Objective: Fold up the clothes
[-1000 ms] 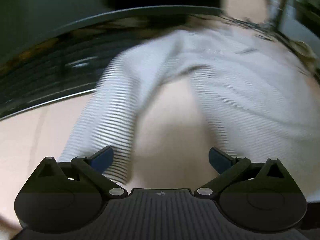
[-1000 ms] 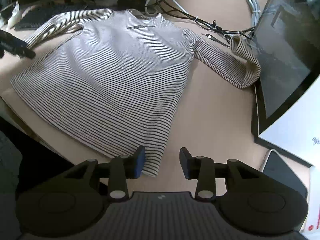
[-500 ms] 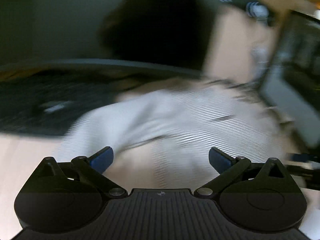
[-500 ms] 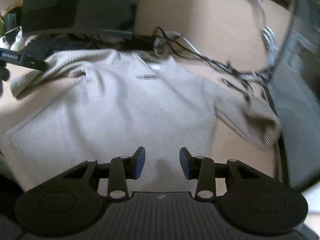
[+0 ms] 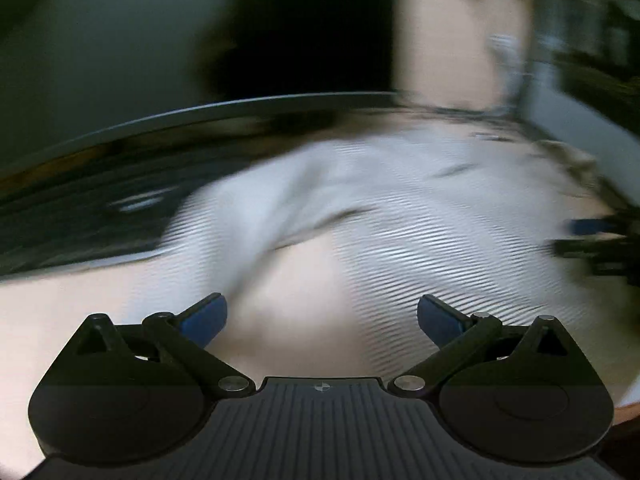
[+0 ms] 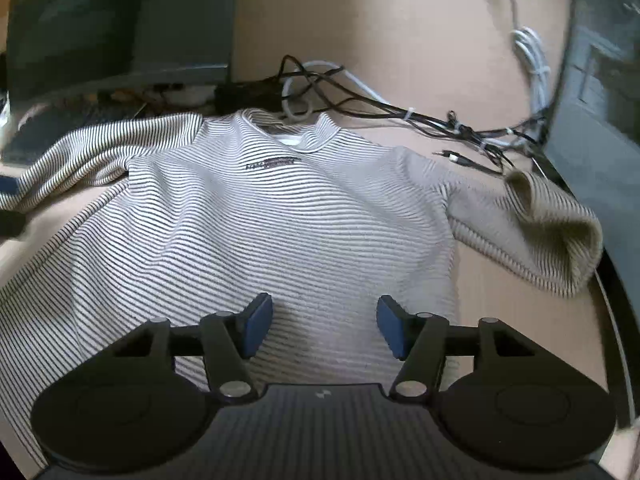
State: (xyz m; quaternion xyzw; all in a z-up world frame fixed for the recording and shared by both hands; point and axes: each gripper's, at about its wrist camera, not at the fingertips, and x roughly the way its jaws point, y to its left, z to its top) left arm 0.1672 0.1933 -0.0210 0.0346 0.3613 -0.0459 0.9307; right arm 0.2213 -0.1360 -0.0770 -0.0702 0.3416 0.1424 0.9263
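A striped long-sleeve shirt (image 6: 280,216) lies face up and spread on the tan table, collar at the far side. Its right sleeve (image 6: 532,232) is bunched in a loop by the monitor; the other sleeve (image 6: 100,156) trails off to the left. My right gripper (image 6: 324,326) hovers open over the shirt's lower body, nothing between its fingers. In the blurred left wrist view the shirt (image 5: 400,220) fills the middle and my left gripper (image 5: 322,318) stands wide open near its sleeve and side edge. The right gripper (image 5: 600,240) shows there as a dark blur at the right.
A tangle of black and white cables (image 6: 360,96) lies just beyond the collar. A monitor (image 6: 600,120) stands at the right, another dark screen (image 6: 120,24) at the back left with a keyboard (image 5: 80,216) in front. Bare table (image 6: 500,320) shows right of the shirt.
My right gripper moved forward from the hem over the shirt's body and its fingers spread wider. The left gripper kept swinging, still open, its view blurred.
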